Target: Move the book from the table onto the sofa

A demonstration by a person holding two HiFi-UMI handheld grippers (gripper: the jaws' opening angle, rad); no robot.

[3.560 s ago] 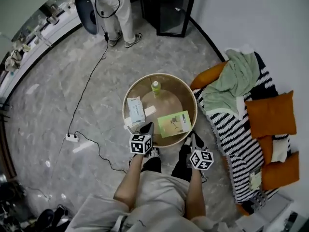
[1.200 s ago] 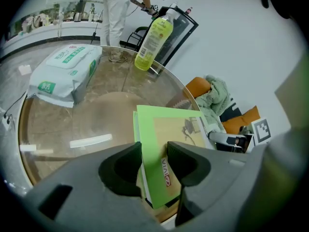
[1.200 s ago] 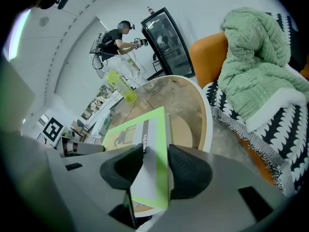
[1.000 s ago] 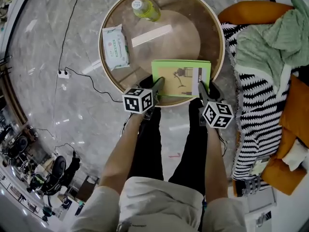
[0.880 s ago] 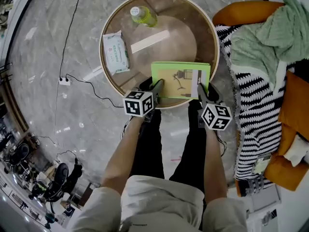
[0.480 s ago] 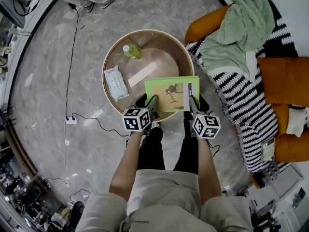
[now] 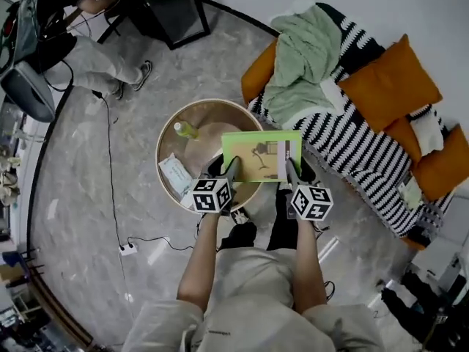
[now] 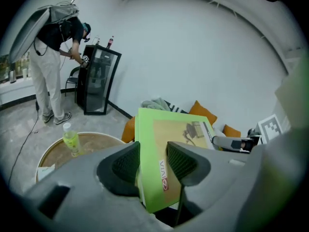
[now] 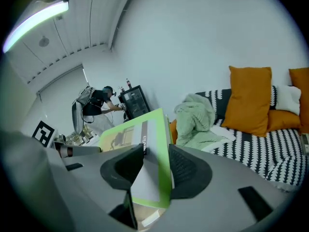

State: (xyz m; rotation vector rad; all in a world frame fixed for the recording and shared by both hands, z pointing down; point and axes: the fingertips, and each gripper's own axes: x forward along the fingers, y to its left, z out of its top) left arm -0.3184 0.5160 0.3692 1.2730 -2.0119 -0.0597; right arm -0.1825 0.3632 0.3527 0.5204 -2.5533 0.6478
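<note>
Both left gripper [image 7: 232, 167] and right gripper [image 7: 290, 169] clamp the book [image 7: 260, 152]; only head view shows floor cable [image 7: 110, 163]; counter [image 7: 207, 102] below, sofa [image 7: 352, 149] beside.

One book [image 7: 261, 155], one bottle [image 7: 186, 130], one wipes pack [image 7: 176, 176], one table [image 7: 209, 103].

Looks like a mock living room staged inside a lab or studio. There's a striped sofa [image 7: 352, 149] with orange cushions [image 7: 388, 83] and a round coffee table [image 7: 205, 119] on a marble-look floor [image 7: 88, 196]. But there's also a cable [image 7: 108, 145] trailing to a power strip [image 7: 128, 249], plus a black glass-door cabinet [image 7: 168, 9] with a person [image 7: 95, 57] bent over beside it.
</note>
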